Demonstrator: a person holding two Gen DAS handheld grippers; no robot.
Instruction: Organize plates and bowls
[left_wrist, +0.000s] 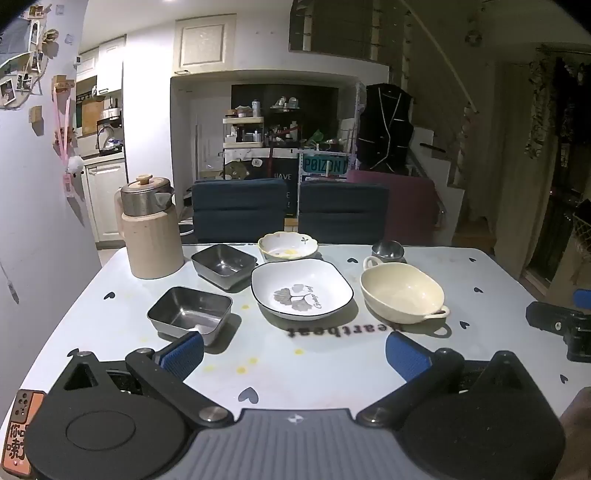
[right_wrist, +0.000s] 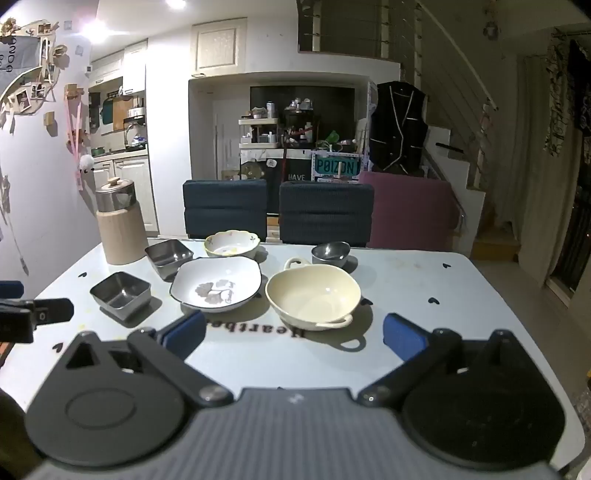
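On the pale table (left_wrist: 332, 369) stand a white plate with a leaf print (left_wrist: 301, 291) (right_wrist: 216, 286), a cream two-handled bowl (left_wrist: 402, 293) (right_wrist: 313, 297), a scalloped floral bowl (left_wrist: 288, 246) (right_wrist: 232, 243), two square steel bowls (left_wrist: 190, 314) (left_wrist: 223, 264) (right_wrist: 121, 294) (right_wrist: 168, 255) and a small round steel bowl (left_wrist: 387, 250) (right_wrist: 330, 253). My left gripper (left_wrist: 295, 356) hangs open over the near table, short of the plate, holding nothing. My right gripper (right_wrist: 293, 336) is open too, in front of the cream bowl.
A tall beige jug with a steel lid (left_wrist: 149, 229) (right_wrist: 118, 221) stands at the table's far left. Two dark blue chairs (left_wrist: 288, 210) and a purple one (left_wrist: 406, 206) line the far edge. A wall (left_wrist: 37, 221) runs close on the left.
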